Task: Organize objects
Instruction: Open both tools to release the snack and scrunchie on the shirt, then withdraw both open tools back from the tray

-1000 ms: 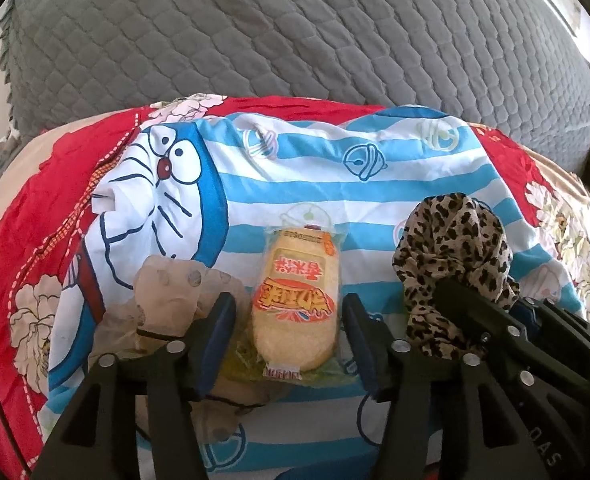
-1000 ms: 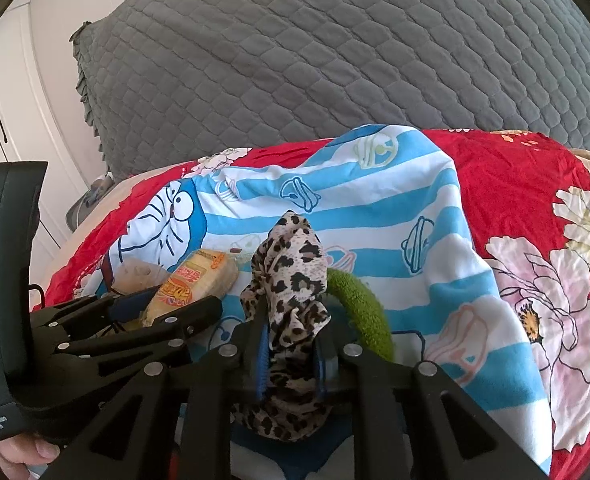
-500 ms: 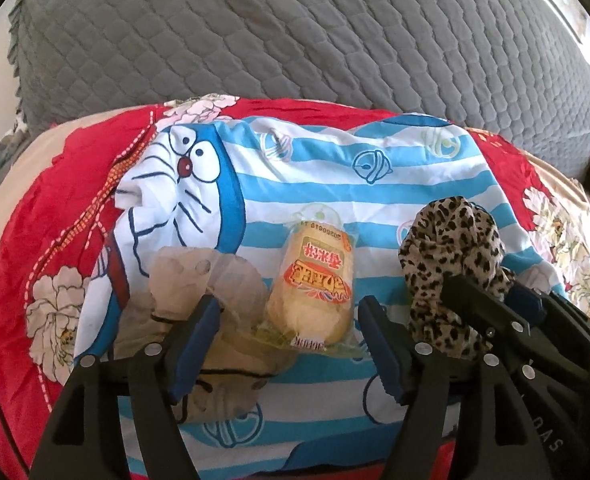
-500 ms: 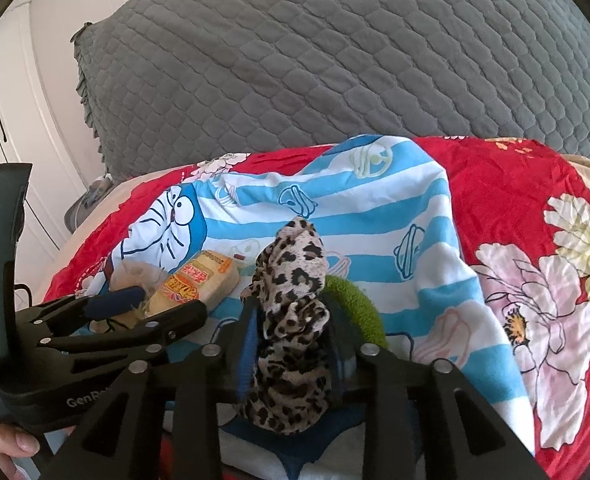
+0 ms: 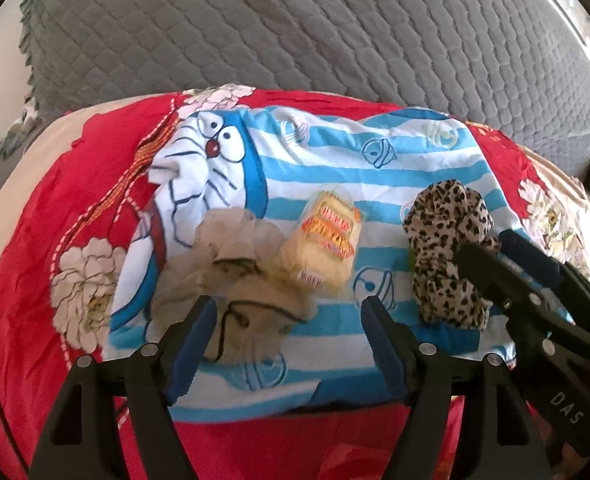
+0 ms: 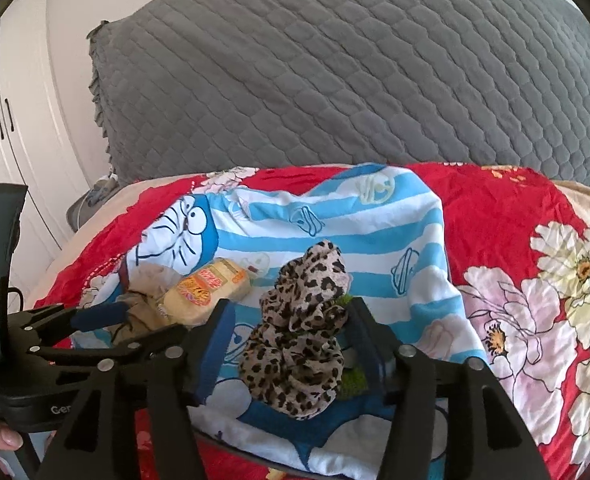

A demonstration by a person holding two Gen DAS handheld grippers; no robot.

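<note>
Leopard-print scrunchie; blue-white striped cloth; red floral sheet; grey quilt.

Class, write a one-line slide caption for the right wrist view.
Open right gripper straddles a leopard-print cloth on the cartoon blanket, snack packet alongside.

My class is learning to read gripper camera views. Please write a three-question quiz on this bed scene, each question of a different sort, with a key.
1. True or false: the left gripper is shut on the snack packet.
2. Which thing lies between the fingers of the right gripper? A) the beige pouch B) the leopard cloth C) the snack packet
3. Fill in: the three items lie on a blue-and-white striped ____.

Key: 1. False; its jaws are open and short of the packet. 2. B. 3. cartoon cloth.
</note>
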